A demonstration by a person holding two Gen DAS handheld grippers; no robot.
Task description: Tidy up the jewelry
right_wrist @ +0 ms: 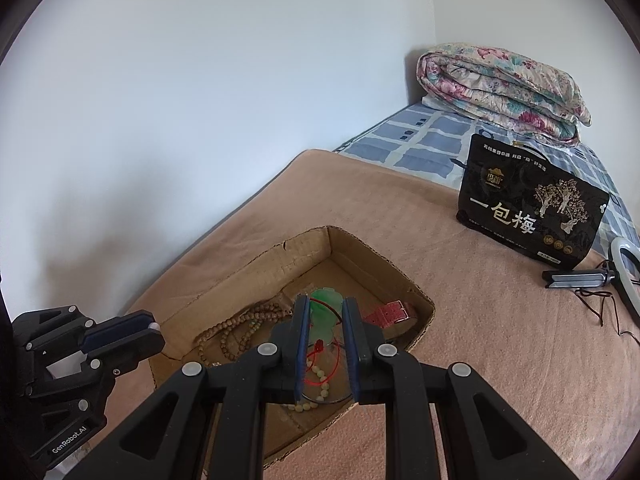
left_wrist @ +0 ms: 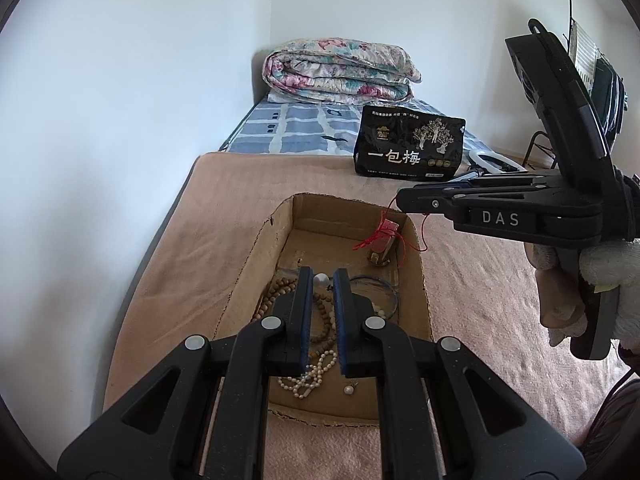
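Note:
A shallow cardboard box (left_wrist: 418, 280) (right_wrist: 256, 268) lies on a tan blanket and holds jewelry: a brown bead strand (left_wrist: 280, 292) (right_wrist: 236, 324), a white pearl strand (left_wrist: 310, 374), a loose pearl earring (left_wrist: 349, 389), a red strap (right_wrist: 390, 312) and a red-corded piece (left_wrist: 386, 232). My left gripper (left_wrist: 322, 280) is above the box, shut on a small white pearl (left_wrist: 321, 279) (right_wrist: 153, 326). My right gripper (right_wrist: 325, 312) hangs over the box holding a green pendant (right_wrist: 326, 312) on a red cord between its fingers; it also shows in the left wrist view (left_wrist: 404, 202).
A black snack bag (left_wrist: 410, 148) (right_wrist: 532, 208) stands behind the box. A folded floral quilt (left_wrist: 340, 70) (right_wrist: 504, 92) lies on the blue checked sheet by the wall. A ring light and small stand (right_wrist: 624, 276) lie at the right. The wall runs along the left.

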